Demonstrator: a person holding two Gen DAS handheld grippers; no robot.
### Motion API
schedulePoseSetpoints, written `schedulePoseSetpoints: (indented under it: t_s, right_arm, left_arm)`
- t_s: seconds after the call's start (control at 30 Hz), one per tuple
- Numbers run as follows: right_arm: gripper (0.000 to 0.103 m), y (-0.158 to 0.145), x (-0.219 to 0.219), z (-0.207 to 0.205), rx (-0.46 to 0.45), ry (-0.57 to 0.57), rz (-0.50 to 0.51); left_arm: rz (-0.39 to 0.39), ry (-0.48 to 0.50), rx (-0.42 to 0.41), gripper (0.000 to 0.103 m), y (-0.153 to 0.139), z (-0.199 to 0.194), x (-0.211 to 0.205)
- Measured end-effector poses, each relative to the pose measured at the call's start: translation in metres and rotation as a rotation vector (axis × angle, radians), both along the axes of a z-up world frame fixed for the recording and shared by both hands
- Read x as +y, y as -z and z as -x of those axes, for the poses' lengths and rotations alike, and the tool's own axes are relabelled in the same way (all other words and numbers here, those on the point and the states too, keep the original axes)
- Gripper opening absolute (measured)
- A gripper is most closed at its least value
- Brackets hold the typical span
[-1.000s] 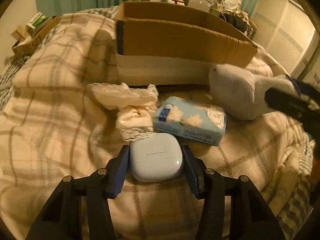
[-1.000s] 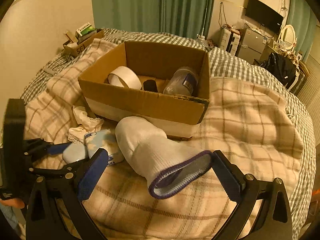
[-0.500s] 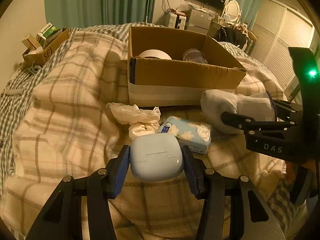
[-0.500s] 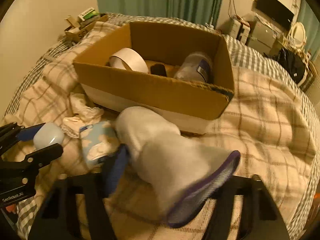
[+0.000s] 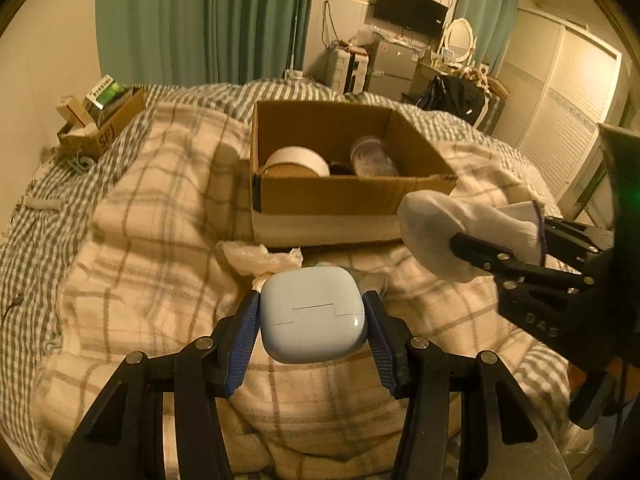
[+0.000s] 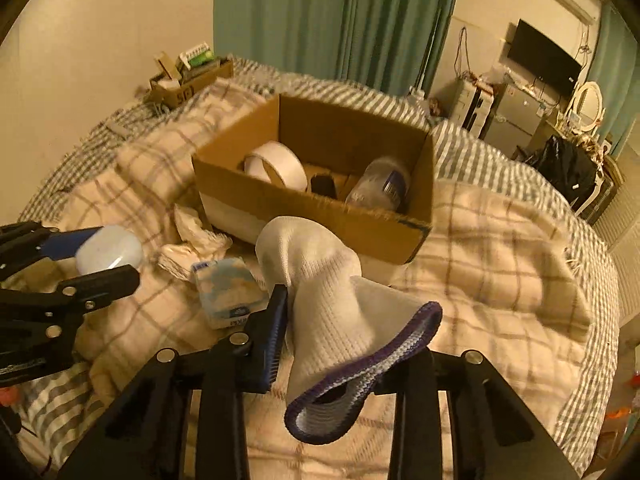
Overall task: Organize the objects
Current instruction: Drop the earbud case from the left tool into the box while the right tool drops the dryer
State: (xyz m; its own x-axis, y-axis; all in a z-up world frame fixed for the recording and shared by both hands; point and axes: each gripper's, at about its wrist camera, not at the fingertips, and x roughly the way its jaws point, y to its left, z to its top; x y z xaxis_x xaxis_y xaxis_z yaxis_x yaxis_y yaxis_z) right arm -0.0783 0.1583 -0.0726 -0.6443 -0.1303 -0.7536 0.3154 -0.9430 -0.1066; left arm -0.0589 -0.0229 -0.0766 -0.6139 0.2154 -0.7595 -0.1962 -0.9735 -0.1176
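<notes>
Nearest, in the left wrist view: left gripper (image 5: 312, 328) clamped on a pale blue earbud case (image 5: 313, 314), one pad on each flat side, case held clear above the plaid blanket (image 5: 152, 280). Case looks hard, smooth, rounded and probably light; likely to squirt out if pinched near its curved corners, so the present mid-side hold seems the safe one. A lid seam shows across the face; it might pop open if dropped. Right wrist view: right gripper (image 6: 340, 344) pinched on a white sock (image 6: 320, 280) with a purple cuff, foot end sticking forward, cuff gaping toward the camera. Soft, limp and light; it will sag and drape, so any bunched fold serves as a hold. Below, on the blanket: a tissue pack (image 6: 228, 292), and just beyond it crumpled white lace cloth (image 6: 192, 236), close to the box front. Farther: open cardboard box (image 6: 320, 216) holding a tape roll (image 6: 276, 168), a clear jar (image 6: 380, 188) on its side, and a small dark item between them. Both held things are short of the box, apparently bound for it. Beyond: green curtains, wall television.
</notes>
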Motion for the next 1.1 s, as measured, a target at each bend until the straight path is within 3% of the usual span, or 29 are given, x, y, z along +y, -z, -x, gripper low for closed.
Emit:
schedulePoseSetpoints:
  t_s: [0.33,0.63,0.8,1.1]
  right_arm:
    - [0.03,-0.076,0.012,-0.004,0.136,0.003,0.044]
    - [0.03,-0.131,0.017,0.059,0.214,0.013,-0.001]
    - [0.03,-0.123,0.012,0.106,0.203,0.013,0.02]
    - [0.03,-0.063,0.011,0.162,0.105,0.01,0.079]
  left_arm:
    - [0.01,0.041,0.099,0.053,-0.051,0.032,0.009]
    - [0.018,0.049,0.177,0.053,-0.087,0.111,0.025]
    - [0.033,0.05,0.168,0.053,-0.075,0.153,0.03]
    - [0.062,0.066,0.09,0.053,-0.025,0.196,0.038]
